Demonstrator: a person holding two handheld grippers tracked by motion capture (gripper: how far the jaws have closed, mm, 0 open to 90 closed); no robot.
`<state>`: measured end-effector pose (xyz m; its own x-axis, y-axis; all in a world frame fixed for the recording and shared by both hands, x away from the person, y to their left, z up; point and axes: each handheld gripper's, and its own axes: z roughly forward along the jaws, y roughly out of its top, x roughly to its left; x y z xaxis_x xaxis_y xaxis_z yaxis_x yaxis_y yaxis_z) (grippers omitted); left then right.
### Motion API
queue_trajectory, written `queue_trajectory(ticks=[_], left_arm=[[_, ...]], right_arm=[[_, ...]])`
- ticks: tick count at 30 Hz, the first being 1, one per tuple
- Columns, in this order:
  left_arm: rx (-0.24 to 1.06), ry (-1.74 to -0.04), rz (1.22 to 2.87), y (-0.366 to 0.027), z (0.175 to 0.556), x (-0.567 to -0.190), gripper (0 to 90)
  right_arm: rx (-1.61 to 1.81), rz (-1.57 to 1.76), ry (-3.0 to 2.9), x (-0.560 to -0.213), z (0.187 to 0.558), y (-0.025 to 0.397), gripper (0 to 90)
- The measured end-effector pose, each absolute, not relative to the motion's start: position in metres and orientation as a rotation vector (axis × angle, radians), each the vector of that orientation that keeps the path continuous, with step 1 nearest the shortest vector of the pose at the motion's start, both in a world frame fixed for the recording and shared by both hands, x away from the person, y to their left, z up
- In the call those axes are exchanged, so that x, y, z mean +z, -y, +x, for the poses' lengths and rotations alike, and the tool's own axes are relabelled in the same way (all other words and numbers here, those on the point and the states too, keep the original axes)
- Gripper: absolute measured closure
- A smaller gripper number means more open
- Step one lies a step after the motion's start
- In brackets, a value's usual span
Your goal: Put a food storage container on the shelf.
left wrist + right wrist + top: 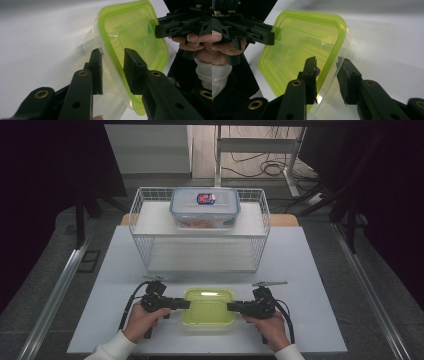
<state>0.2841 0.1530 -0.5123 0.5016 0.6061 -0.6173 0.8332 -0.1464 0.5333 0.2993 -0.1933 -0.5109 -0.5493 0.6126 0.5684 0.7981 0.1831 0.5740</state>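
You have a lidded box [209, 307] on the table [310, 270] just in front of you, near its front edge. Your left gripper [184, 304] sits at the box's left side and your right gripper [232, 307] at its right side, each with its jaws straddling the rim [110, 65] there, one jaw above the lid and one beside the wall. Behind the box, toward the table's far edge, stands a wire rack [145, 210]. On the rack's upper shelf, near the middle, rests a second lidded container [205, 208].
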Motion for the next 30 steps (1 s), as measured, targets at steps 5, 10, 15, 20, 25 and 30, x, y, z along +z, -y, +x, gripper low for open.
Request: queue_trajectory(ticks=[5,10,15,20,25,30], left_arm=[[-0.294,-1.184,1.852,-0.153,0.279,-0.51,72.8],[-0.274,-1.134,1.822,-0.155,0.273,-0.505,75.1],[-0.243,-1.107,1.821,-0.154,0.269,-0.504,77.7],[-0.224,-1.089,1.804,-0.156,0.267,-0.501,80.1],[-0.199,-1.076,1.809,-0.155,0.265,-0.499,80.3],[-0.18,-1.054,1.812,-0.155,0.263,-0.496,80.6]], right_arm=[[-1.317,-1.359,2.245,-0.508,0.295,0.195,72.3],[-1.355,-1.353,2.212,-0.506,0.292,0.2,76.2],[-1.39,-1.361,2.195,-0.504,0.291,0.202,79.2],[-1.391,-1.356,2.215,-0.502,0.289,0.202,79.6],[-1.405,-1.349,2.236,-0.5,0.288,0.201,79.7],[-1.438,-1.315,2.289,-0.492,0.285,0.201,79.6]])
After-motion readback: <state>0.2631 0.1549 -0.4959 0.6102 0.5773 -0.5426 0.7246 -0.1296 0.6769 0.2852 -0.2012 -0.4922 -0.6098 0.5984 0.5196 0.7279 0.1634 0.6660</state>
